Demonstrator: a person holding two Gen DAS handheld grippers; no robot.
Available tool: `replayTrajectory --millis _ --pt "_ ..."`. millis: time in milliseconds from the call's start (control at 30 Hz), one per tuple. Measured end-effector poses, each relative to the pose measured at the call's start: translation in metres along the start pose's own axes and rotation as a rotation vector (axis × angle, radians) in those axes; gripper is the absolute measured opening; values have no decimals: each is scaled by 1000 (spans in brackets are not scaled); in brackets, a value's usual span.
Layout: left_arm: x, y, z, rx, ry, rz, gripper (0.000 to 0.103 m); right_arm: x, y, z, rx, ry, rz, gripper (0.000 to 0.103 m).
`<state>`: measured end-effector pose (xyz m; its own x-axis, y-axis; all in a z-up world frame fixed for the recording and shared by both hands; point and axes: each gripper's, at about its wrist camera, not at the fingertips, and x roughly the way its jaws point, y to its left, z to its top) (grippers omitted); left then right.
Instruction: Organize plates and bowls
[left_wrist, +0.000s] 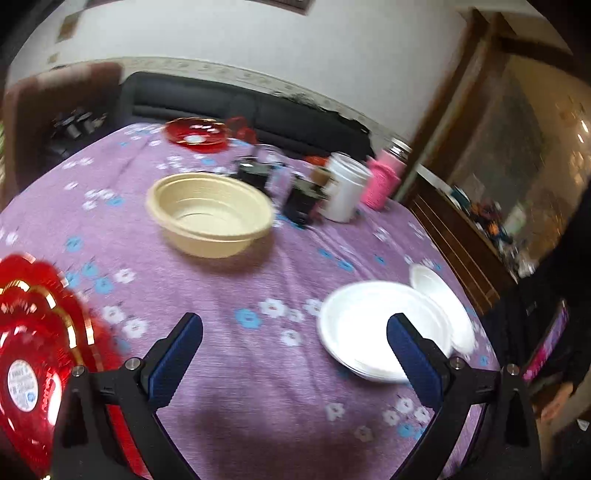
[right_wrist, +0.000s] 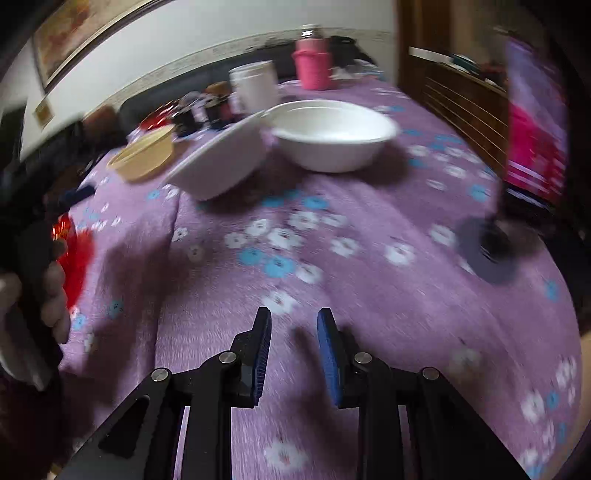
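Left wrist view: we note left claw (left_wrist: 294, 345) wide, empty; right claw (right_wrist: 294, 356) narrow, empty. White bowls (left_wrist: 384, 328) overlap askew near the surface (left_wrist: 258, 387) edge; a careless nudge risks toppling them.

red plate (left_wrist: 33, 354): cut by left edge | dark jars (right_wrist: 207, 107): blurred

A cream bowl (left_wrist: 210, 216) sits upright mid-table, two white bowls (left_wrist: 384, 328) touch near the right edge, one tilted against the other, and red scalloped plates (left_wrist: 33, 354) lie at the left.
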<state>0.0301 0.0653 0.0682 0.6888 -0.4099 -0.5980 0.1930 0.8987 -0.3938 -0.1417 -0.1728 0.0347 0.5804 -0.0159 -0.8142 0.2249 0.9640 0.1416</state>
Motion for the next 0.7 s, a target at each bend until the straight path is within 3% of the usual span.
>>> replayTrajectory --millis 100,267,433,700 --pt "3 11 3 -42 0 10 99 -28 2 -6 31 -40 -39 28" --pt "4 12 0 1 -11 43 100 -64 39 -14 9 -76 -110 33" --pt "4 11 -4 31 -27 82 100 -83 74 -23 -31 -101 -98 48" --pt "13 21 -7 39 -21 158 100 -85 72 -26 -29 -88 -57 49"
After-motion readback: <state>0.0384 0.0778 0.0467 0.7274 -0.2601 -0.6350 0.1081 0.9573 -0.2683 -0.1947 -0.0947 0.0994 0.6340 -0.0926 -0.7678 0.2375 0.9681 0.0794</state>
